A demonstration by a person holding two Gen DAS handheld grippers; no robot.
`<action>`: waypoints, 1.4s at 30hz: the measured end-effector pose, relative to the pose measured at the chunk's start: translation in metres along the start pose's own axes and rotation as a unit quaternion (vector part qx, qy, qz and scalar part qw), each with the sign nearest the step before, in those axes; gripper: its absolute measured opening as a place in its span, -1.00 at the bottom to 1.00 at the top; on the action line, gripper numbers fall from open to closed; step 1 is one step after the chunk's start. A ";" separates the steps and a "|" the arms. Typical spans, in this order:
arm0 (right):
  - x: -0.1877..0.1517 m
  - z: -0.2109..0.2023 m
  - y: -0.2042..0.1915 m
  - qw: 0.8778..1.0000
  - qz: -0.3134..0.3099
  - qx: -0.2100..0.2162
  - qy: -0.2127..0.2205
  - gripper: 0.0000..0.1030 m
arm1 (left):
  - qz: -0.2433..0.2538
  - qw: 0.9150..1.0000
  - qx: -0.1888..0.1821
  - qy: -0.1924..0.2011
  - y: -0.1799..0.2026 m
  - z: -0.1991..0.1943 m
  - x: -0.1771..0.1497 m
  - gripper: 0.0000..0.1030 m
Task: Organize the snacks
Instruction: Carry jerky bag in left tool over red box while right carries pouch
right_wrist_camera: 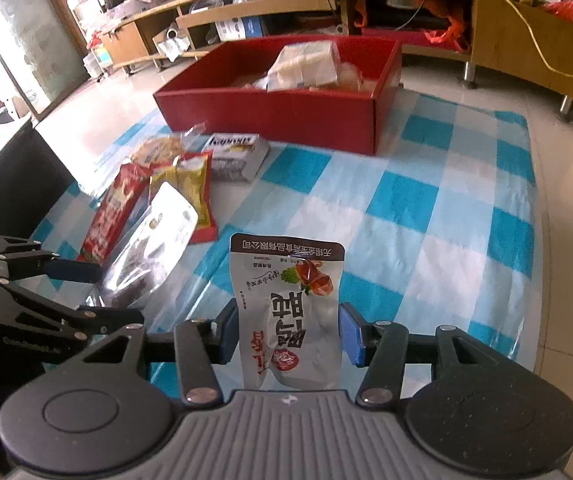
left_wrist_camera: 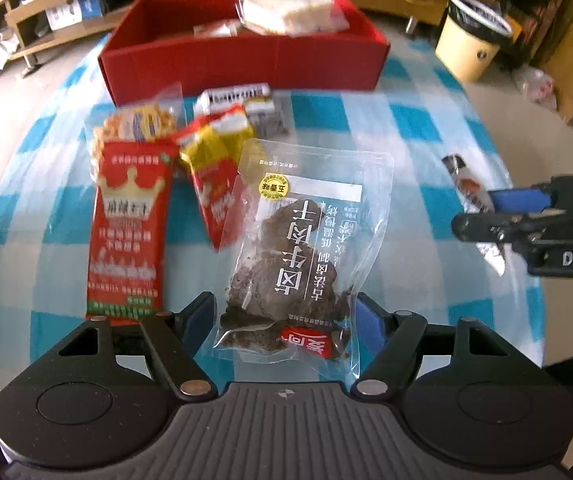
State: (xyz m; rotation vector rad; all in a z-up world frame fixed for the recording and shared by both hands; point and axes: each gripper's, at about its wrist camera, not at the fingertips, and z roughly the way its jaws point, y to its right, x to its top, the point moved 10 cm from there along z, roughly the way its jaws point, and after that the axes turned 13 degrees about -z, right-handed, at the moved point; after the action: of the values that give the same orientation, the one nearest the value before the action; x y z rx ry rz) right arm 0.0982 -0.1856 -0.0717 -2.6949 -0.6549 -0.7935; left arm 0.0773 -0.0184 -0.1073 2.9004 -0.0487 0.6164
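From the left wrist camera, a red crown-printed packet [left_wrist_camera: 130, 228] lies at nine o'clock on the blue-checked cloth [left_wrist_camera: 426, 136], a red-and-yellow packet [left_wrist_camera: 214, 168] just right of it, and the red box [left_wrist_camera: 242, 60] sits at twelve. The left gripper [left_wrist_camera: 286, 320] clamps the near end of a clear pouch of dark jerky [left_wrist_camera: 306, 248] at centre. At three o'clock, the right gripper [right_wrist_camera: 288, 332] pinches a white pouch [right_wrist_camera: 290, 304].
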 end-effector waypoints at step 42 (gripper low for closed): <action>0.151 0.029 0.042 0.997 0.008 -0.037 0.072 0.00 | -0.041 0.989 0.030 0.136 0.006 0.002 0.164 0.56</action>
State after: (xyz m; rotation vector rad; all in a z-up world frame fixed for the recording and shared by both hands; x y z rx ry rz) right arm 0.2443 -0.1592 -0.0151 -2.6728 -0.5811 -1.0147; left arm 0.2280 -0.0242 -0.0416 2.8278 0.1251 1.0058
